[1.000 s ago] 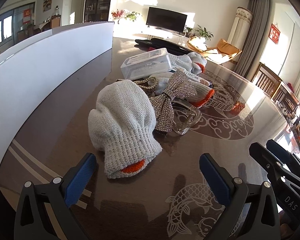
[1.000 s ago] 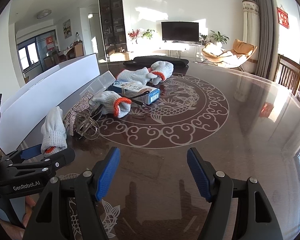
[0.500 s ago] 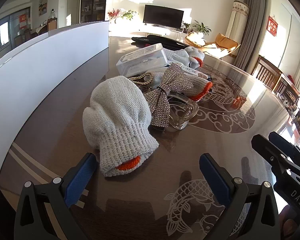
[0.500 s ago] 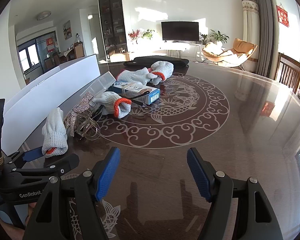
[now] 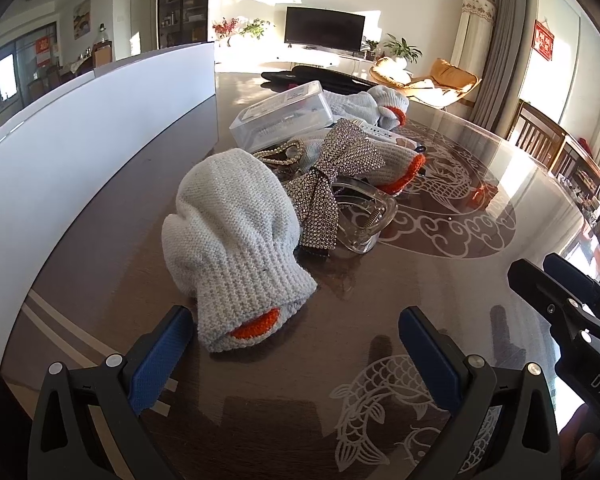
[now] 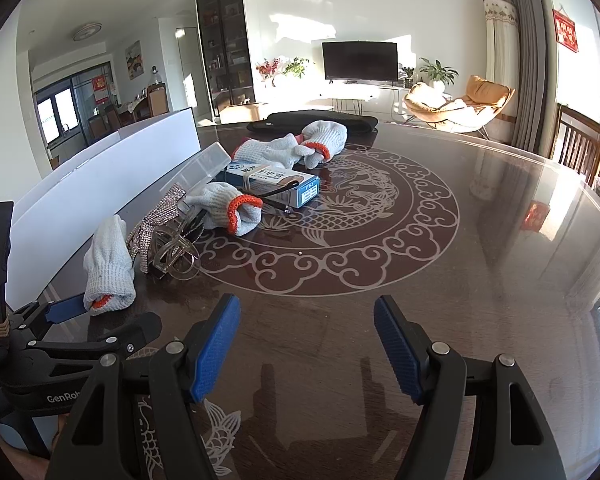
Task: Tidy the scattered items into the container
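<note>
Just short of the nearest knitted glove [image 5: 236, 240], your left tool [image 5: 296, 356] has closed in over the last second, jaws apart, the glove's orange cuff now between its pads. Your right tool [image 6: 306, 344] waits open beside the glove, over bare tabletop [image 6: 440, 300]. The white container [image 5: 80, 128] stands left of the glove. A grasp looks imminent.

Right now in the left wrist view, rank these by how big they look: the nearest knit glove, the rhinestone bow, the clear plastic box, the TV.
1. nearest knit glove, though closeness to the camera inflates it
2. clear plastic box and rhinestone bow: too alike to rank
3. TV, far off, so its look misleads
</note>
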The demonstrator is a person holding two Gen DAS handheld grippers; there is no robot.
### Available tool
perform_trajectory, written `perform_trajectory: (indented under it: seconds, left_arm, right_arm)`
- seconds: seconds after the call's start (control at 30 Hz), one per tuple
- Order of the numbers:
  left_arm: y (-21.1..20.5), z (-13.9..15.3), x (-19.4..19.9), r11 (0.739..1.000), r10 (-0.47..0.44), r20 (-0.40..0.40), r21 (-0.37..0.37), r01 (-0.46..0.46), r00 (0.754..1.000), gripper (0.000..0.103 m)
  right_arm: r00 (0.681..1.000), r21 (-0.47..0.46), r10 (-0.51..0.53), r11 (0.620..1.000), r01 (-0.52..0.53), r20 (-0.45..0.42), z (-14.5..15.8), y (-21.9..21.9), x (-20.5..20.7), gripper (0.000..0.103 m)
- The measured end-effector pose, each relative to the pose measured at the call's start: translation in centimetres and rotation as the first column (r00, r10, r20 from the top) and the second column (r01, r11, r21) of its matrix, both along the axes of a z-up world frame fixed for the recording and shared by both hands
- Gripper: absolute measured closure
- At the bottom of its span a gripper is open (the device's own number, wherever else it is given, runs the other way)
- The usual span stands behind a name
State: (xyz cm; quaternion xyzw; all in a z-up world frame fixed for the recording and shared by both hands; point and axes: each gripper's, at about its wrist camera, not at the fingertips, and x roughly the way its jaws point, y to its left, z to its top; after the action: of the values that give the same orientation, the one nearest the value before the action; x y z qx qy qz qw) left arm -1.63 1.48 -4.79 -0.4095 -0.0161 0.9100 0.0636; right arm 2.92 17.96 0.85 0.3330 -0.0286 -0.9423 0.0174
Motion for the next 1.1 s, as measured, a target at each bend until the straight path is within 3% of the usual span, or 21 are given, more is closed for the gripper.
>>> perform_trajectory:
  seconds: [1.1]
  left_arm:
    - [-0.07,-0.20,-0.09,1.000,-0.011,0.003,-0.024,0.012,1.000,0.000]
  right_arm:
    - [1.000,-0.002,0.002,1.000,-0.002,0.002,-0.09,0.03,-0.02,0.032]
